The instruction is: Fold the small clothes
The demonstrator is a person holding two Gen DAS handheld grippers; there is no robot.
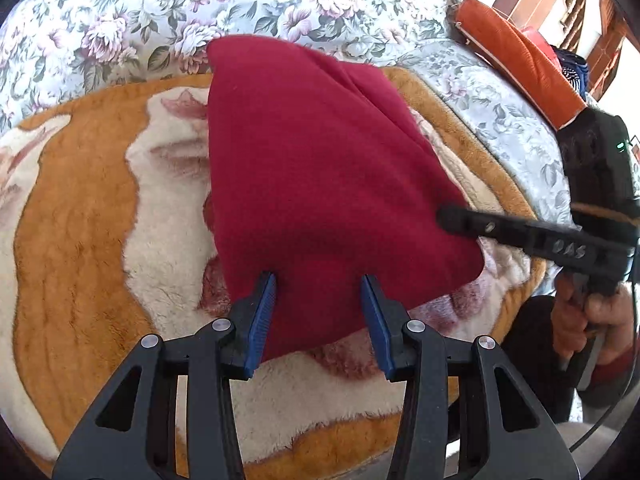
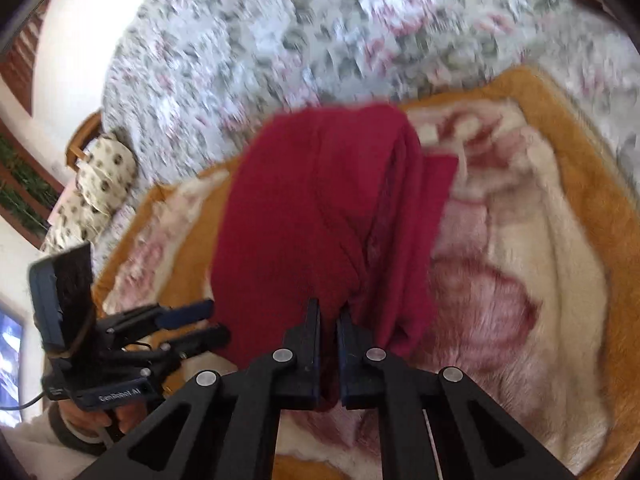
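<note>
A dark red cloth [image 1: 316, 184] lies folded over on a fluffy orange and cream blanket [image 1: 80, 220]. My left gripper [image 1: 320, 280] is open, its blue pads [image 1: 262, 316] standing either side of the cloth's near edge without pinching it. My right gripper [image 2: 329, 312] is shut on a bunched corner of the red cloth [image 2: 304, 220] and holds it lifted, so the cloth hangs in folds. The right gripper also shows in the left wrist view [image 1: 444, 216] at the cloth's right edge. The left gripper shows in the right wrist view [image 2: 212, 322], open beside the cloth.
A floral bedspread [image 1: 200, 12] surrounds the blanket. An orange cushion [image 1: 520, 56] lies at the far right. A spotted pillow [image 2: 96, 188] and a wooden chair [image 2: 80, 136] stand at the left of the right wrist view. The right wrist view is motion-blurred.
</note>
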